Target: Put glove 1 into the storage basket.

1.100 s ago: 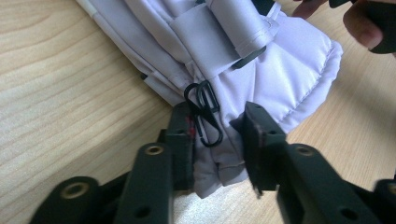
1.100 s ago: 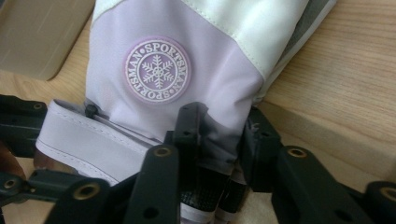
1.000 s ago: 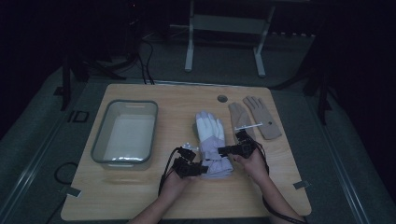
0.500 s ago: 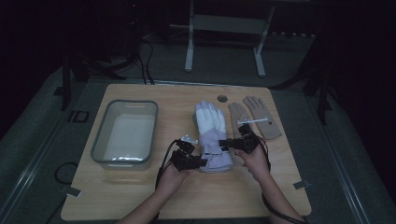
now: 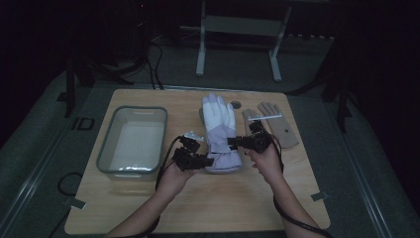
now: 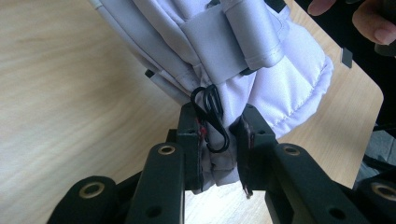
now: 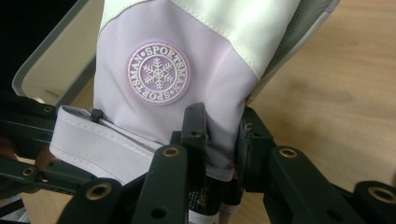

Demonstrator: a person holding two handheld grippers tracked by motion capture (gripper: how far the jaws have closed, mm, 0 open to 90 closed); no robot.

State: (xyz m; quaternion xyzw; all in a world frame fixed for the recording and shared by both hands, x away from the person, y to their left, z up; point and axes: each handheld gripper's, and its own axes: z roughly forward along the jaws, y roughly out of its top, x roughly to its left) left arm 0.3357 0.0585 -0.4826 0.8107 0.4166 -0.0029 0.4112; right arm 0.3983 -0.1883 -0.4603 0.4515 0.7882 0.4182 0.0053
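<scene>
Lilac glove [image 5: 221, 138] cuff pinched by left tool [image 6: 219, 140] and right tool [image 7: 219, 135], fingertips cut off.

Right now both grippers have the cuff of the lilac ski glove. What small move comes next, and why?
Probably lift it together and carry it left toward the clear bin. The left gripper and right gripper each pinch the cuff of the lilac glove, which lies flat on the table; an even lift should keep it from twisting.

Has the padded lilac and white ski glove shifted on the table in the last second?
No. The lilac and white ski glove lies just where it did, between the clear plastic tub and the tan glove.
</scene>
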